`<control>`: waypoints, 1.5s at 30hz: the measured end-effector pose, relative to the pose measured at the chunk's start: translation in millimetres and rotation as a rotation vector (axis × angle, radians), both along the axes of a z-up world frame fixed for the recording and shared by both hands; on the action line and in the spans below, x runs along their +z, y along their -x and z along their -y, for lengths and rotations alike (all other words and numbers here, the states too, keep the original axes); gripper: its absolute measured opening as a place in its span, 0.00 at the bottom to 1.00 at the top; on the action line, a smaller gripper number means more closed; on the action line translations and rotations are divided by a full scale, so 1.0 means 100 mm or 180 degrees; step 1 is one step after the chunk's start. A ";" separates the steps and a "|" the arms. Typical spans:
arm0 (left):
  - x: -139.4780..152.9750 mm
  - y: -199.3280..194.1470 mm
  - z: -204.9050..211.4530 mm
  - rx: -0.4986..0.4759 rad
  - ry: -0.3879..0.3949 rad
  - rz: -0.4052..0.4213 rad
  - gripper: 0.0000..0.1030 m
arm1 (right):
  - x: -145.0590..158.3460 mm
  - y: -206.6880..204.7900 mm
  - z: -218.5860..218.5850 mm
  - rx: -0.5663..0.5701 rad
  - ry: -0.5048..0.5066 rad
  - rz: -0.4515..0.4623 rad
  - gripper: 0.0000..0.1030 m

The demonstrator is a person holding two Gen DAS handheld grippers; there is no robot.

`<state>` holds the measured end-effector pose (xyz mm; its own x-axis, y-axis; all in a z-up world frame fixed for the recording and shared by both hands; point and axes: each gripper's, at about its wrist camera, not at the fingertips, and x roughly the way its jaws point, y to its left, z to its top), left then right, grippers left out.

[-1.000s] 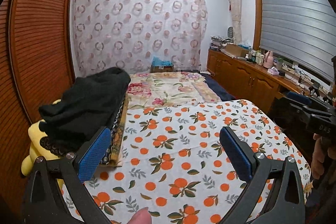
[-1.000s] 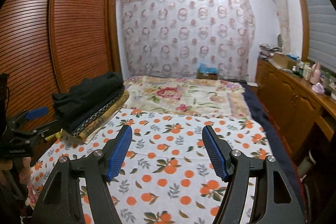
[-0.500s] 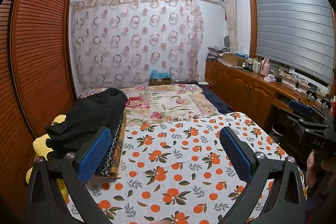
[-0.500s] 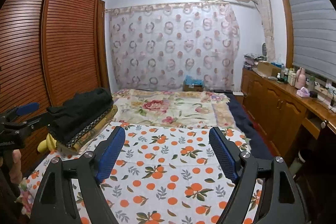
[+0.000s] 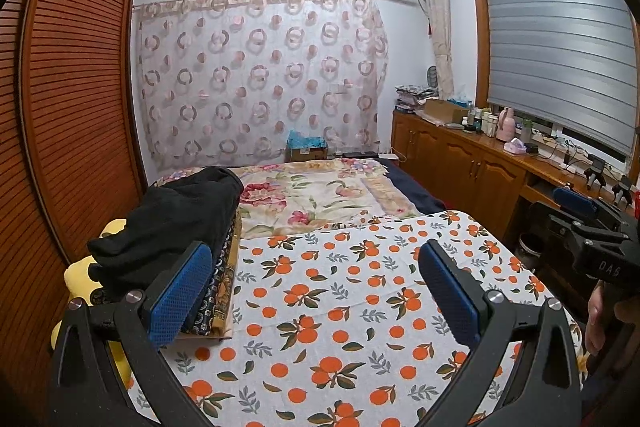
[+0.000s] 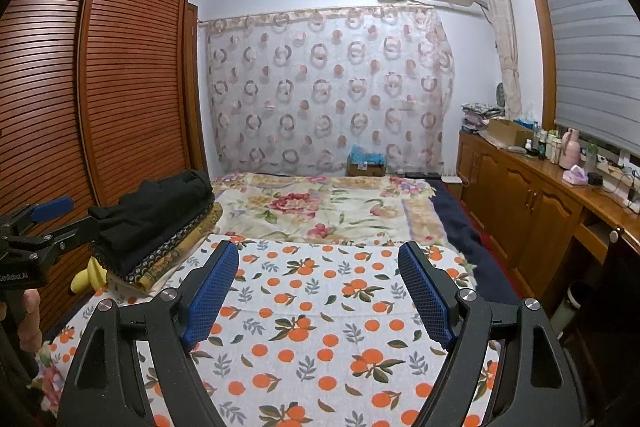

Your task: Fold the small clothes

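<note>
Right wrist view, right claw (image 6: pixel 318 291) agape (nothing between), folded pile (image 6: pixel 160 223) left

Left gripper (image 5: pixel 314 289) fingers (image 5: pixel 182 293) spread wide, nothing between. Orange-print cloth (image 5: pixel 340 291) covers bed ahead. Black clothes stack (image 5: pixel 172 227) at 10 o'clock. Right gripper (image 5: pixel 592 227) at 3 o'clock.

My left gripper (image 5: pixel 312 287) is a black plastic frame with two triangular cut-outs and silver screws at the joints. Each finger ends in a blue pad (image 5: pixel 180 293) with a fine mesh texture. My right gripper (image 6: pixel 318 291) is built the same: black arms, round silver screw heads, blue textured pads (image 6: pixel 426 293). Seen from the left, its side bears white letters, "DAS".
</note>
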<state>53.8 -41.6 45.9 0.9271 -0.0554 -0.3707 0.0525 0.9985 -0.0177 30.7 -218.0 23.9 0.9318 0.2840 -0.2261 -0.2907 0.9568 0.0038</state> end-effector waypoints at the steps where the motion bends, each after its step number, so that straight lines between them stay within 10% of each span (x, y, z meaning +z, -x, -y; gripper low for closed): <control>1: 0.00 0.00 0.00 0.0001 -0.0001 -0.0001 1.00 | -0.01 0.00 0.01 0.0005 0.0000 0.0000 0.81; 45: -0.03 0.00 -0.01 0.0002 -0.0024 -0.0010 1.00 | -0.06 -0.06 0.17 0.0020 0.0029 0.0020 0.81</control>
